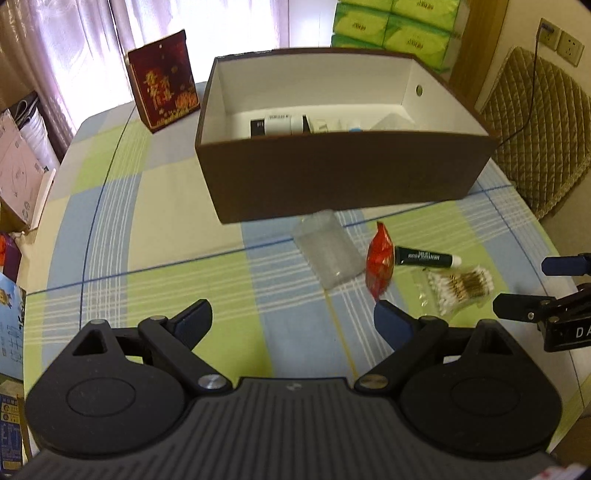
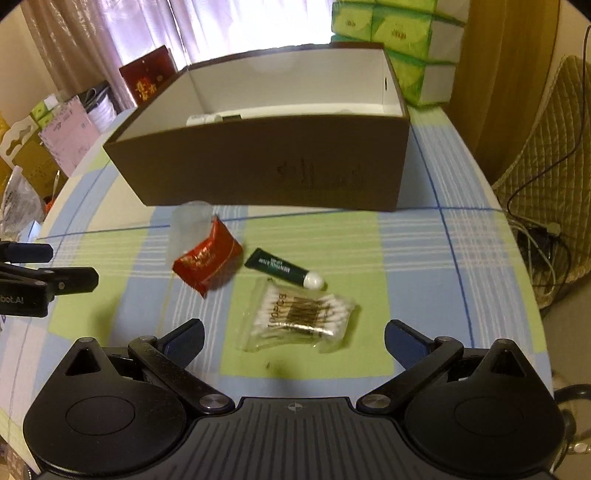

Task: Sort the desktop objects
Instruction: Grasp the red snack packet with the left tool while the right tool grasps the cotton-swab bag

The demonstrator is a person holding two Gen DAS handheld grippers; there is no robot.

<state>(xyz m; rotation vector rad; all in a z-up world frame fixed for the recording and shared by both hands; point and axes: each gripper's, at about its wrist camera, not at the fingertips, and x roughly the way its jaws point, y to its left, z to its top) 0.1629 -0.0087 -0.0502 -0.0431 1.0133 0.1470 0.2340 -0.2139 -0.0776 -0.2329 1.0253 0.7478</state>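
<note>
A brown cardboard box stands open on the checked tablecloth, with a white bottle and other small items inside. In front of it lie a clear plastic cup on its side, a red snack packet, a dark green tube with a white cap and a bag of cotton swabs. My left gripper hangs open above bare cloth, near the cup and packet. My right gripper is open, its fingers either side of the swab bag's near edge.
A red gift bag stands behind the box at the left. Green tissue packs are stacked at the back right. A quilted chair and cables sit off the table's right edge; cardboard boxes crowd the left.
</note>
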